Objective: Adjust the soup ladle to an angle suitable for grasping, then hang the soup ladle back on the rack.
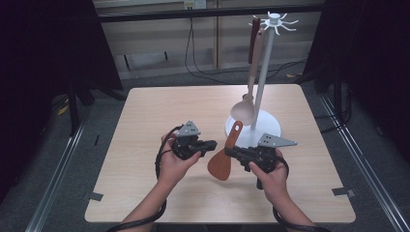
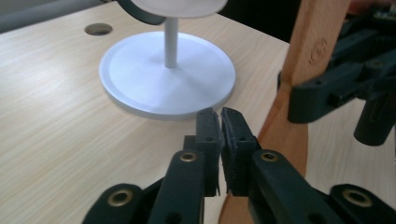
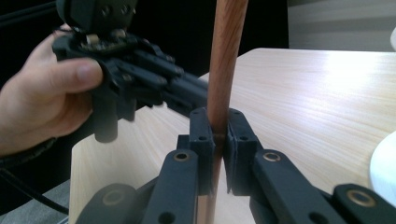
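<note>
My right gripper (image 1: 228, 151) is shut on the handle of a brown wooden spatula (image 1: 224, 157), held just above the table with its blade low and its handle tilted up toward the stand. In the right gripper view the wooden handle (image 3: 225, 60) rises between the two pads, at my right gripper (image 3: 217, 127). My left gripper (image 1: 214, 144) is shut on nothing, its tips just left of the spatula. In the left gripper view, my left gripper (image 2: 220, 122) has its pads together, with the spatula (image 2: 312, 51) and the other gripper to the right.
A white utensil stand (image 1: 261, 72) on a round base (image 1: 269, 126) rises at the table's right middle. A pale ladle (image 1: 245, 107) hangs from its hooks. The wooden table (image 1: 145, 116) has bare room at left and back. Dark curtains flank both sides.
</note>
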